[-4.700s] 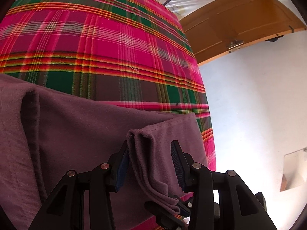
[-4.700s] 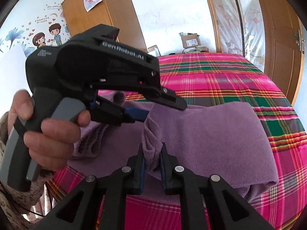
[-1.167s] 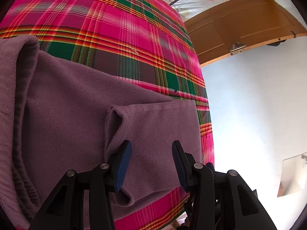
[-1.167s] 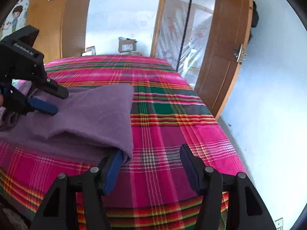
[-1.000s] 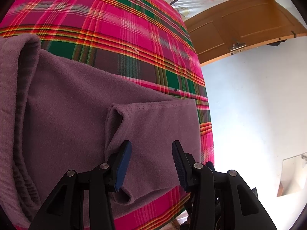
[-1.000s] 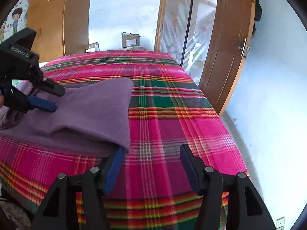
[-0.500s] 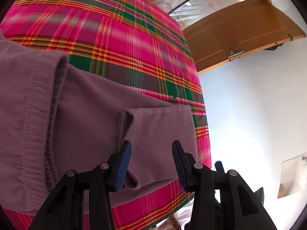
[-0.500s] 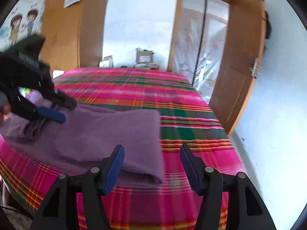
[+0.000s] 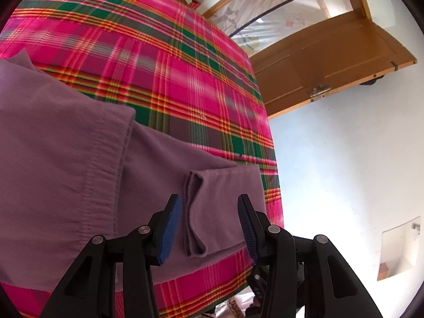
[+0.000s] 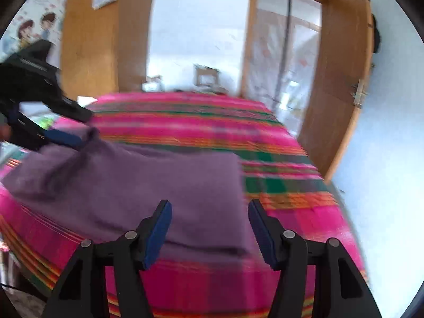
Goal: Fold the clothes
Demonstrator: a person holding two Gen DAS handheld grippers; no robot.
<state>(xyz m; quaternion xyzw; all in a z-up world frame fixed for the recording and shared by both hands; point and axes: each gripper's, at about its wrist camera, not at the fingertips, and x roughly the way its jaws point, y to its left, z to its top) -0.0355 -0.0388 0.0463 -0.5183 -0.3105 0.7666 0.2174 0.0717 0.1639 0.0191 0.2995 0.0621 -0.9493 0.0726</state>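
Garment: one purple fleece garment (image 9: 79,164), folded flat on the pink, green and orange plaid bedspread (image 9: 164,61), near its front edge.
Long axis: across the bed's front edge.
Left gripper (image 9: 209,225): jaws wide, empty, over the garment's small folded flap (image 9: 196,212).
Right gripper (image 10: 209,228): jaws wide, empty, over the garment's right end, nearer its free corner.
Count: one garment, two grippers, one bed.

Purple garment (image 9: 79,159) now released from both grippers, folded flat.
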